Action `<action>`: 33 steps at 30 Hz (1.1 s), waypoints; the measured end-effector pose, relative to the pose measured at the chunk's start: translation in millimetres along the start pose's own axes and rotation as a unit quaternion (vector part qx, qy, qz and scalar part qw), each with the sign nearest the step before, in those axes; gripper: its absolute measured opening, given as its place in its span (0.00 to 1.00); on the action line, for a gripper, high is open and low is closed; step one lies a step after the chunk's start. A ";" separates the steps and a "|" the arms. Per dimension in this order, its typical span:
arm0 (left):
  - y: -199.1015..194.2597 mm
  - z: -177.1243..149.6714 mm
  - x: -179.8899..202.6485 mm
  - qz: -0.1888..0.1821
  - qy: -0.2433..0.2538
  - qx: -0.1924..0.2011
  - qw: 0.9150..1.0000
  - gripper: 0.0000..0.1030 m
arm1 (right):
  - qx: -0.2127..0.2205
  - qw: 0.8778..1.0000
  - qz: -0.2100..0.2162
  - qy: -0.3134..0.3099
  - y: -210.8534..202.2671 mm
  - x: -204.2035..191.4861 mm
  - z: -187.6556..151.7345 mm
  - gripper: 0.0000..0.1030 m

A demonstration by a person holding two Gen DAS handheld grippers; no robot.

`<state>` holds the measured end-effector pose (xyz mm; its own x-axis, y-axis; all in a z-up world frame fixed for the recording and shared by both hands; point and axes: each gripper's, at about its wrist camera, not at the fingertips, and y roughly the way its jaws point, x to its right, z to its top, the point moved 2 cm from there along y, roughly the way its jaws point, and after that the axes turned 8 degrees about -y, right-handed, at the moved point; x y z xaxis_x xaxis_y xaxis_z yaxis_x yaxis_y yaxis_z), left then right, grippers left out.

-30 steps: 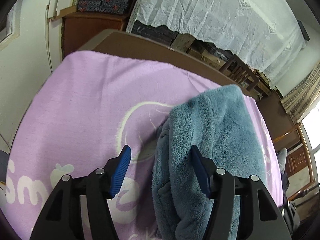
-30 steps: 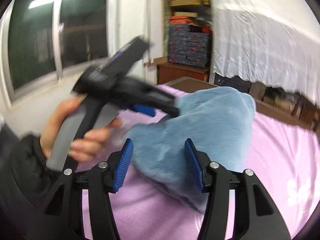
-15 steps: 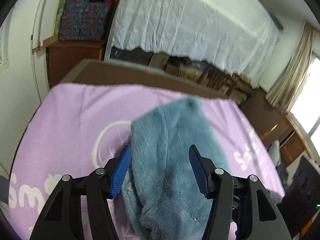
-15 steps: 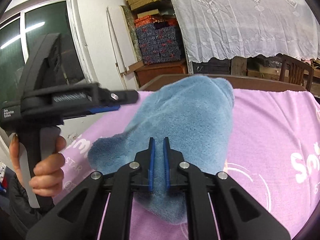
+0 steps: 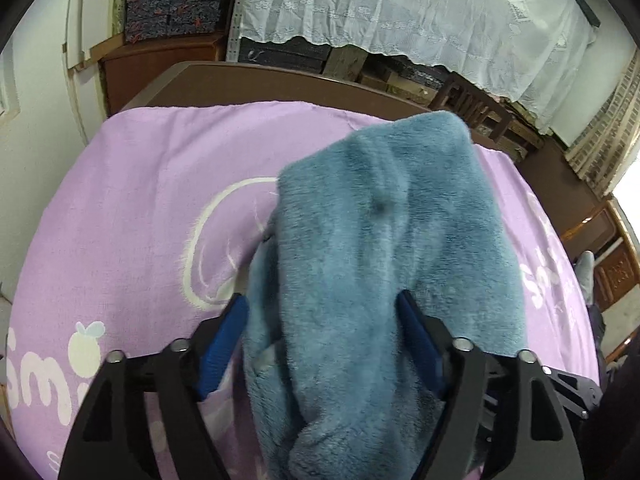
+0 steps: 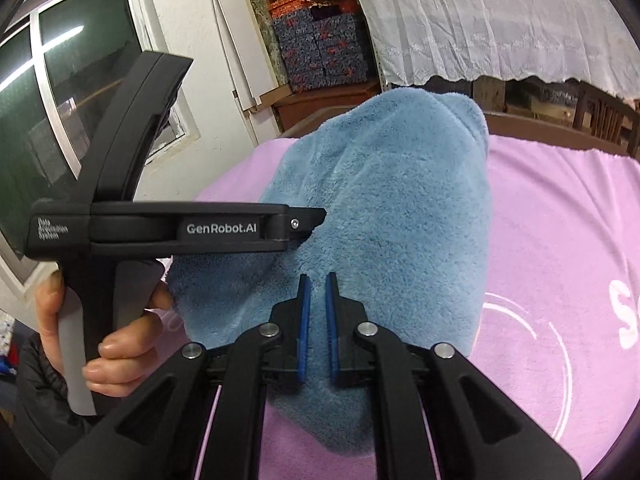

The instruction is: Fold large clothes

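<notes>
A thick blue fleece garment point(image 5: 384, 248) lies folded in a long bundle on the purple blanket point(image 5: 140, 208). My left gripper point(image 5: 322, 312) is open, its blue pads on either side of the bundle's near end. In the right wrist view the same garment point(image 6: 392, 200) fills the middle. My right gripper point(image 6: 315, 284) is shut just above the fleece, with a narrow slit between the pads and no cloth visibly pinched. The left gripper point(image 6: 316, 220), held in a hand, reaches in from the left with its tip at the garment's edge.
The purple blanket point(image 6: 560, 240) covers a brown wooden table point(image 5: 248, 84). Behind stand stacked patterned boxes point(image 6: 320, 48), a lace-covered shelf point(image 5: 400, 8) and wooden chairs point(image 5: 476, 100). A window point(image 6: 60, 80) is on the left wall.
My right gripper went from wide open to shut a second ago and has stayed shut. The left gripper has swung back over the bundle's near end, still open.
</notes>
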<state>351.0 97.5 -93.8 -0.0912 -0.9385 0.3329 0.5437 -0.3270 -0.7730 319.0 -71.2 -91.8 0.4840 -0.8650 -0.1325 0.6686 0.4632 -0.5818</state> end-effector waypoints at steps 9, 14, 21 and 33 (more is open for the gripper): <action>-9.2 3.6 -11.7 -0.036 -0.028 -0.003 0.999 0.76 | 0.002 1.000 0.018 0.017 -5.2 3.1 -1.1 0.07; -27.0 4.3 -10.4 -0.042 -0.029 0.022 0.998 0.75 | 0.025 0.996 0.057 0.057 -21.0 16.2 2.4 0.09; -59.1 4.4 -9.3 -0.088 -0.041 0.051 0.994 0.74 | 0.062 0.991 0.070 0.100 -45.6 39.5 8.3 0.29; -36.9 -0.8 3.2 -0.057 -0.027 0.019 0.998 0.74 | 0.060 0.979 0.061 0.183 -45.8 83.3 0.8 0.33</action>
<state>329.9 106.5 -64.7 -0.1093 -0.8877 0.4473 0.5631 -0.4261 -0.7080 329.2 -164.3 -75.5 0.3451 -0.8028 -0.4863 0.6904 0.5681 -0.4479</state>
